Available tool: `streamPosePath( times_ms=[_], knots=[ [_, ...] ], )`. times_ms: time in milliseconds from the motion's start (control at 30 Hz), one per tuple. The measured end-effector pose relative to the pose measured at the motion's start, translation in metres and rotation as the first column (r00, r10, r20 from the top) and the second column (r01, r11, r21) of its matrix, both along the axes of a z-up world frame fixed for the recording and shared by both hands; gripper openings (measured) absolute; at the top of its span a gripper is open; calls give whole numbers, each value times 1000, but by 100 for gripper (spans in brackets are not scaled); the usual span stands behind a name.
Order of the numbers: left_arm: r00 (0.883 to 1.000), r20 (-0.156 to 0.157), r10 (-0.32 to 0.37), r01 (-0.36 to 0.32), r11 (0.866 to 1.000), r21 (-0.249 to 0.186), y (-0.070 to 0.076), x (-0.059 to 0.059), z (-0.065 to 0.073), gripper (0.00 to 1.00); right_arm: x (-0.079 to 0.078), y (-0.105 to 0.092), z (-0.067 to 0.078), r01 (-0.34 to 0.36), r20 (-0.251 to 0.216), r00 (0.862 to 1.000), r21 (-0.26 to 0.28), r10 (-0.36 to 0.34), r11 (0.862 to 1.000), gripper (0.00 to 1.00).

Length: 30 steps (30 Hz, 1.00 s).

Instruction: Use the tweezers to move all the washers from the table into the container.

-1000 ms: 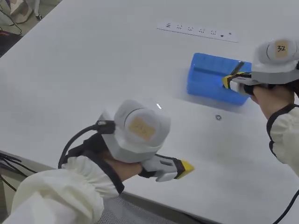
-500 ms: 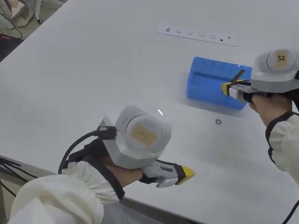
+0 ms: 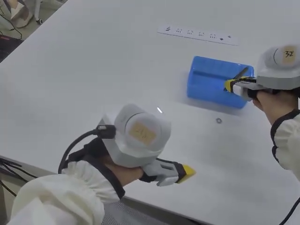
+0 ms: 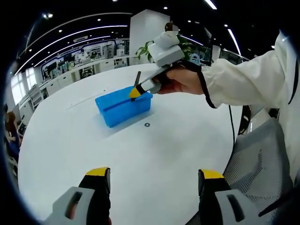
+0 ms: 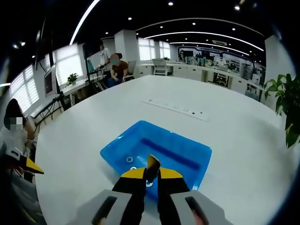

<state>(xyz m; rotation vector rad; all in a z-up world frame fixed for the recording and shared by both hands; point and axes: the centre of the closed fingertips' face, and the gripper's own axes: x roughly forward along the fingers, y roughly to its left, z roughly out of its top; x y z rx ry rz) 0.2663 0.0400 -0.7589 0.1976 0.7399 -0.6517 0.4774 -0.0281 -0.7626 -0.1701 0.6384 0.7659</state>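
Blue container (image 3: 211, 86) lies under the right tongs (image 3: 229, 85), clamped on tweezers (image 3: 240, 73) for a drop; left tongs (image 4: 152, 180) apart, idle; one washer (image 3: 219, 120) lies nearer

A white surface (image 3: 84, 65) spans the head view; a white power strip (image 3: 198, 34) lies near its upper centre; black cables (image 3: 8, 165) trail at lower left; a potted plant (image 5: 285, 105) stands at right in the right gripper view.

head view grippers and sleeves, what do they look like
Both are pale grey with domed housings and yellow jaw tips. The left gripper carries a tan label and a black cable; the right gripper a tan label marked 32. The sleeves are white with dark-edged elastic cuffs.
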Motion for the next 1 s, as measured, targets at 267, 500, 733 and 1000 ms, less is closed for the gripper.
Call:
streamPosePath(
  times_ms=[267, 500, 733, 1000],
  knots=[
    [1000, 1, -5, 5, 1000, 0, -2, 0, -1, 78, -6, -6, 24, -9, 42, 999, 50, 7, 999, 5],
    [1000, 2, -3, 3, 1000, -1, -2, 0, -1, 78, -23, -2, 36, -38, 48, 998, 81, 34, 996, 5],
    [1000, 3, 2, -2, 1000, -4, -2, 0, -1, 78, -50, 1, 34, -80, 21, 997, 85, 79, 993, 5],
    [1000, 2, 4, -4, 1000, -2, -1, -1, -2, 78, -74, 3, 7, -146, -22, 989, 5, 146, 989, 5]
  ],
)
